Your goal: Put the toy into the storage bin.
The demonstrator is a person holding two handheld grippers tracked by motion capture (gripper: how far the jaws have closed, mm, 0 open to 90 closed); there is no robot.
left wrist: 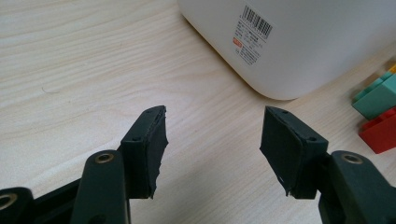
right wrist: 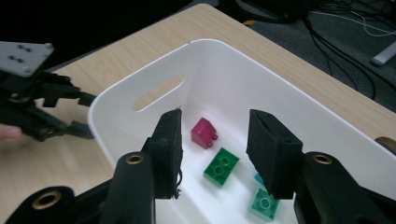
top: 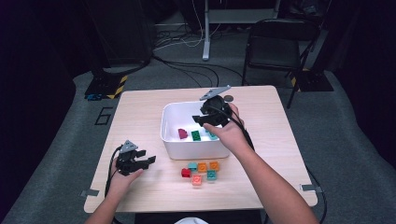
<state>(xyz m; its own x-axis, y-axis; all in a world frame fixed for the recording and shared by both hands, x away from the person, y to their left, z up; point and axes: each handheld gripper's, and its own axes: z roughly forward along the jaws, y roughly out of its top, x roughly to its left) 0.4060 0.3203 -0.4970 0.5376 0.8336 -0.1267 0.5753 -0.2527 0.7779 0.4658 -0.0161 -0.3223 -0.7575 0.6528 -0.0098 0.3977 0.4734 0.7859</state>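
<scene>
A: Where is the right hand-held gripper [top: 204,118]?

B: Above the white rectangular plastic bin [top: 170,140] with rounded corners, near the middle of the pale wooden surface [top: 140,107]. In the right gripper view its two black jaws stand partly apart with nothing between the pads; the bin's floor shows through the gap.

A: What lies in the bin?

B: A magenta sloped toy brick [right wrist: 203,132], a dark green studded brick [right wrist: 221,166] just beside it, and a teal studded brick [right wrist: 264,203] nearer the right jaw, with a bit of another teal piece behind that jaw. All rest loose on the bin's floor, touched by no pad.

A: And the left hand-held gripper [top: 150,160]?

B: It sits low over the surface, left of the bin's front corner. In the left gripper view [left wrist: 212,140] the jaws are spread wide, empty, with bare wood between them.

A: Anything outside the bin?

B: A small cluster of toy bricks [top: 201,171] lies on the surface just in front of the bin: red, teal, orange and a pink one. The red brick [left wrist: 382,133] and a teal brick [left wrist: 376,95] show at the right edge of the left gripper view, apart from the jaws.
</scene>
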